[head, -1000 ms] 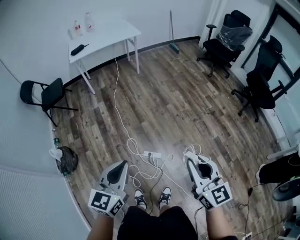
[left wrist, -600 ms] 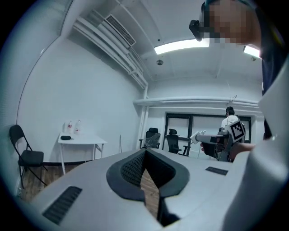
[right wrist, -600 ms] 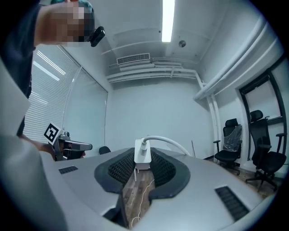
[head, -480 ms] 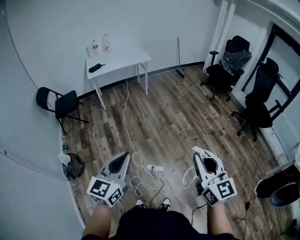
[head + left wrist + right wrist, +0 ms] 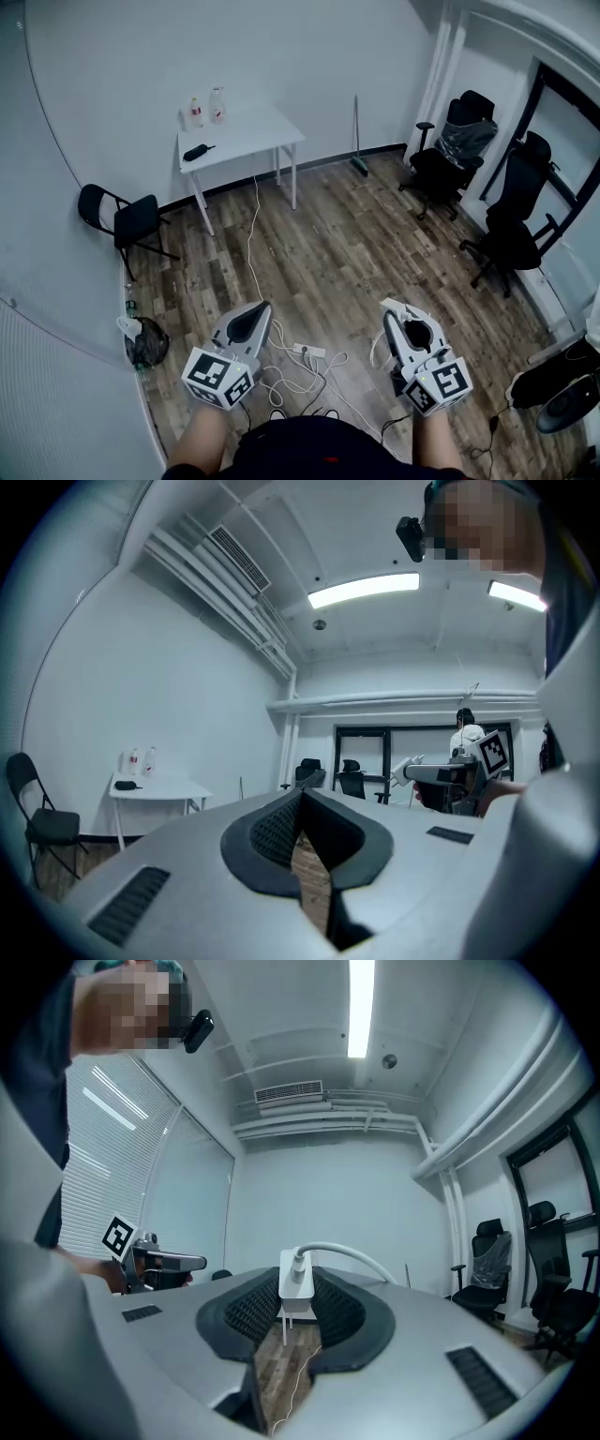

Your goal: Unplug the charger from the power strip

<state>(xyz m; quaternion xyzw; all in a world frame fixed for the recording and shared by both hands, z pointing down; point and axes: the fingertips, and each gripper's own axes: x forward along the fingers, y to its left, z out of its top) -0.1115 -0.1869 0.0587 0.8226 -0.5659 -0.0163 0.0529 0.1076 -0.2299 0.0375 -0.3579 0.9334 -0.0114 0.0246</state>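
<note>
The white charger (image 5: pixel 296 1290) sits between the pads of my right gripper (image 5: pixel 298 1281), which is shut on it. Its two prongs hang bare below it, and its white cable (image 5: pixel 352 1255) arcs off to the right. In the head view the right gripper (image 5: pixel 395 313) is held level, well above the floor, to the right of the white power strip (image 5: pixel 307 352). The strip lies on the wood floor among loops of white cord. My left gripper (image 5: pixel 260 312) hovers left of the strip. In the left gripper view its jaws (image 5: pixel 302 803) are shut on nothing.
A white table (image 5: pixel 246 131) with bottles stands at the far wall, and a cord (image 5: pixel 253 244) runs from it to the strip. A black folding chair (image 5: pixel 122 220) and a dark bag (image 5: pixel 147 342) are at the left. Black office chairs (image 5: pixel 514 225) stand at the right.
Both grippers have risen together, the charger still in the right one. The floor and the power strip now lie farther below them.
</note>
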